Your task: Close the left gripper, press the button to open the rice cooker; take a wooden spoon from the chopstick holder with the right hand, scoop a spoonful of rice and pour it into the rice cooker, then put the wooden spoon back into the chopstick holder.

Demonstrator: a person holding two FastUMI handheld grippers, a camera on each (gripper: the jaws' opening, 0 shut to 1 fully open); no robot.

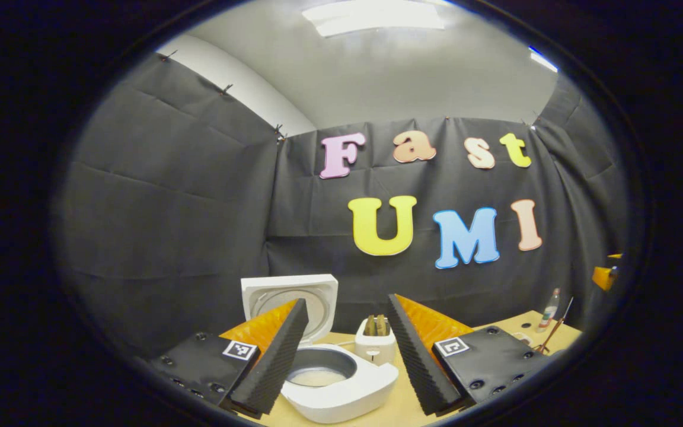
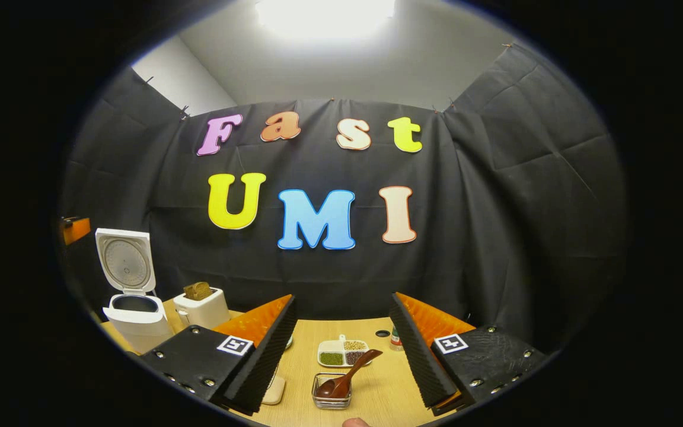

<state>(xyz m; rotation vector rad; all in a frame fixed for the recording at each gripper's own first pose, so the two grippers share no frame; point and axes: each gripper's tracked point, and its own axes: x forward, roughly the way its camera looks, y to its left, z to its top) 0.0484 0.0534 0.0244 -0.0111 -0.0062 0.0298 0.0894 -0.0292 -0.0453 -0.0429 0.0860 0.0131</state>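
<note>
rice cooker base cut by the left gripper view's lower edge, left finger hiding its rim, small bottle blurred

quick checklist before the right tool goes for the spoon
1. Cooker lid open: ok, it stands upright behind the pot.
2. Pot still needs rice: cannot tell; something pale already lies at its bottom.
3. Spoon reachable: ok, it leans in the holder with its handle up and to the right.
4. Right tool ready to grasp: ok, jaws wide open, holder ahead between them.
5. Left tool out of the way: not ok, it is open and sits close in front of the cooker.
6. Grain tray: ok, it sits just behind the holder.
</note>
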